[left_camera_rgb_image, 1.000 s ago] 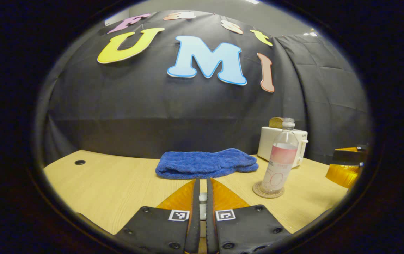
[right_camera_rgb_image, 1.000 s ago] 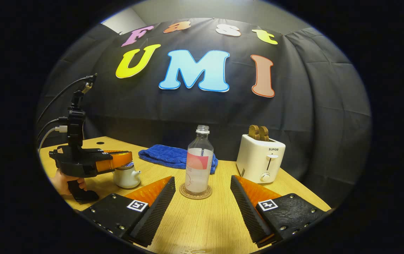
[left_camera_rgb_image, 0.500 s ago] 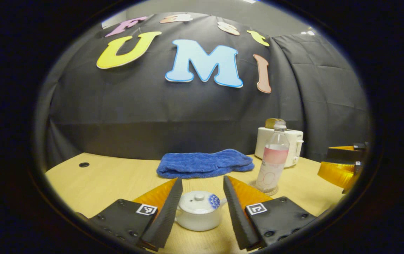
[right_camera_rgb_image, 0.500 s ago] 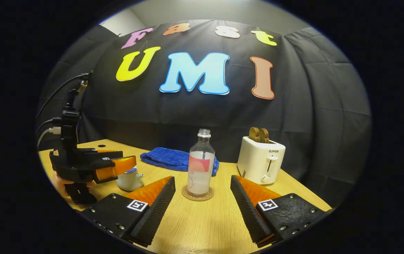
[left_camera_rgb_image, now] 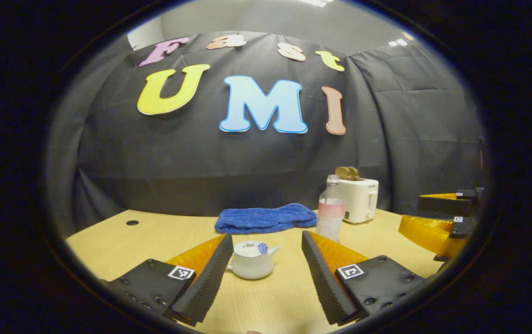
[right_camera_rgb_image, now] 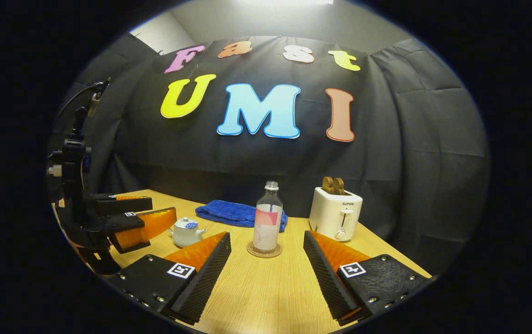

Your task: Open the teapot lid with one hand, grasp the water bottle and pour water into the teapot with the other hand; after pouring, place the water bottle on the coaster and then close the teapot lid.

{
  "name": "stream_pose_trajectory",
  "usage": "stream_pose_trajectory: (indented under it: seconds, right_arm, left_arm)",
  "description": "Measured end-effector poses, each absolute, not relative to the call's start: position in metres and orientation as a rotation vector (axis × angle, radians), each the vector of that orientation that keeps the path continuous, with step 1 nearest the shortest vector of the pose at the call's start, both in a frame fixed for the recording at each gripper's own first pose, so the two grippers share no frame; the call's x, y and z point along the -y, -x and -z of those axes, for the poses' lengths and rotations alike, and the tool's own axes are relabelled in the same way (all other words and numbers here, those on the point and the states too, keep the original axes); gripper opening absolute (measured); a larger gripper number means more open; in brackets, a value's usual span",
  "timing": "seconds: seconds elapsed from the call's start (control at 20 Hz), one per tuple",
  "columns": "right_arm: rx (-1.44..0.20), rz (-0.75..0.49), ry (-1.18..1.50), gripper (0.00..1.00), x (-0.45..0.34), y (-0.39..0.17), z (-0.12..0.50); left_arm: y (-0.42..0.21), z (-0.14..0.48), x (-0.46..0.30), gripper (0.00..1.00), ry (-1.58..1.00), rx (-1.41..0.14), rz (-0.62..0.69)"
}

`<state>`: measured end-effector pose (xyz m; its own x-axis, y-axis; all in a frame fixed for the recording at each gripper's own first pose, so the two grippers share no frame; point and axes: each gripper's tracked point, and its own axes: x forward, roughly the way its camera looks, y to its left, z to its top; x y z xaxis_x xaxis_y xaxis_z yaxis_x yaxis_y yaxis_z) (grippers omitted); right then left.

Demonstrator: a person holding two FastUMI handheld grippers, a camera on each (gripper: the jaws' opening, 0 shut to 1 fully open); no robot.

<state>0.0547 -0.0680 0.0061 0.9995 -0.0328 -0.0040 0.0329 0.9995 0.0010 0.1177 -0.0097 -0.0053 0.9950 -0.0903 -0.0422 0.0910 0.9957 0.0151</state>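
One small white teapot (left_camera_rgb_image: 252, 260) sits on the wooden table (left_camera_rgb_image: 154, 236) with its lid (left_camera_rgb_image: 249, 248) in place and its spout turned toward the water bottle (left_camera_rgb_image: 330, 215). In the left gripper view the pot stands between and just beyond the spread fingers of the left gripper (left_camera_rgb_image: 263, 271), which is wide open and holds nothing; neither finger touches the pot. In the right gripper view the bottle stands upright on a round coaster (right_camera_rgb_image: 264, 251), uncapped and partly filled, to the right of the teapot and apart from it. The right gripper (right_camera_rgb_image: 266, 271) faces the bottle from nearer the table's front edge, its fingers also spread wide and empty, well short of the bottle. Behind teapot and bottle lies a folded blue towel (right_camera_rgb_image: 231, 212). To the right of the bottle stands a white toaster (right_camera_rgb_image: 335, 214) with two brown slices sticking out of its slots.
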Motion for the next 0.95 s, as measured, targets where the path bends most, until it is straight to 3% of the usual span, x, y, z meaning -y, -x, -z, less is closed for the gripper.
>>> stream_pose_trajectory:
  seconds: [0.45, 0.95]
  right_arm:
    - [0.024, 0.049, 0.047, 0.98, 0.055, 0.001, -0.023]
    - [0.050, 0.044, 0.071, 0.98, 0.046, 0.009, -0.039]
  left_arm:
    - [-0.031, -0.004, 0.032, 0.95, 0.019, -0.011, 0.081]
    - [0.007, -0.040, 0.018, 0.95, -0.025, 0.066, 0.048]
